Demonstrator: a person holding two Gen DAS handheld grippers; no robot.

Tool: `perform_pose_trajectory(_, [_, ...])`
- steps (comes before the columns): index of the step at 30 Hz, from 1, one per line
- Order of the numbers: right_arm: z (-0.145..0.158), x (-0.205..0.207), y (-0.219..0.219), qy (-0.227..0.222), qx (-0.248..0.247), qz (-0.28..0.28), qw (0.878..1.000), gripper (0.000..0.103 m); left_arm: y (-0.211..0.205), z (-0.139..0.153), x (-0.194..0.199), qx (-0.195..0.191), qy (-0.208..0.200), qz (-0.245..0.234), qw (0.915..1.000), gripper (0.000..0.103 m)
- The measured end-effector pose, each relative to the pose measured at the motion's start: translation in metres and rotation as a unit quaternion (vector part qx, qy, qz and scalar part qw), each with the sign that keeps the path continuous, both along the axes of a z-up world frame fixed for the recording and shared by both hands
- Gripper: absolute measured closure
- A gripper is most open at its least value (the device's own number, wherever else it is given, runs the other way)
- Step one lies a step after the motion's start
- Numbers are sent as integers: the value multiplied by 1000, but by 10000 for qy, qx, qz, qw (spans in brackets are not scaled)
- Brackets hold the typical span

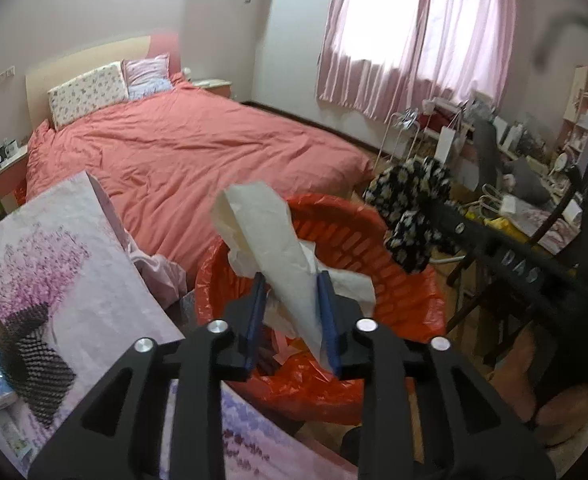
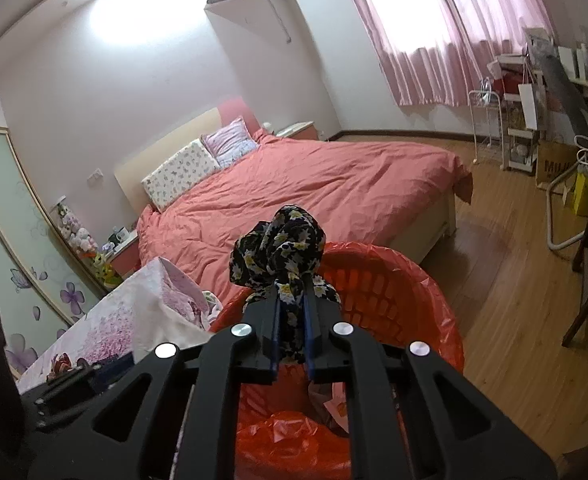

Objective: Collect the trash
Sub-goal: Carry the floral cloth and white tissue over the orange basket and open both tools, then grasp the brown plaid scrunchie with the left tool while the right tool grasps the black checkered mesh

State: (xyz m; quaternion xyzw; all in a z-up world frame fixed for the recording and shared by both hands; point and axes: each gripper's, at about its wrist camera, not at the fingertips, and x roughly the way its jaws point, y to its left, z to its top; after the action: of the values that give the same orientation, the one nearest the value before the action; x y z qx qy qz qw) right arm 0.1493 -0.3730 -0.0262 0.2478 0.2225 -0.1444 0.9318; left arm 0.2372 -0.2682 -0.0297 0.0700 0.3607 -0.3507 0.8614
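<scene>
My left gripper is shut on a crumpled white paper and holds it above an orange basket lined with an orange bag. More white paper lies inside the basket. My right gripper is shut on a black floral cloth and holds it over the same basket. The right gripper with the cloth also shows at the right in the left wrist view, above the basket's far rim.
A large bed with a pink cover stands behind the basket. A floral-print surface with a black mesh sleeve is at the left. A cluttered desk and chair are at the right. Wooden floor lies right of the basket.
</scene>
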Motion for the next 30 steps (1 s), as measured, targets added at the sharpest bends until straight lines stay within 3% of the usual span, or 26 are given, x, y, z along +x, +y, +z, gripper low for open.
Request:
perform_pose_trajectory(6, [-8,2,1,179,2,9,9998,59,1,-24,16,222,225,197,9993,53])
perform_pose_trajectory(13, [-11,3,13,356,-178,29,9992,58,37,-24,21,386,75,562,9976,43])
perform_pose_trajectory(18, [-1,5,28,412,-348,176,9984,58,71,-14,14,570,-250,988,9932,26])
perform_pose_trajectory(30, [5,21,102,606,-696,837,9922,51,193,0,17,765,-415,2056,9748,23])
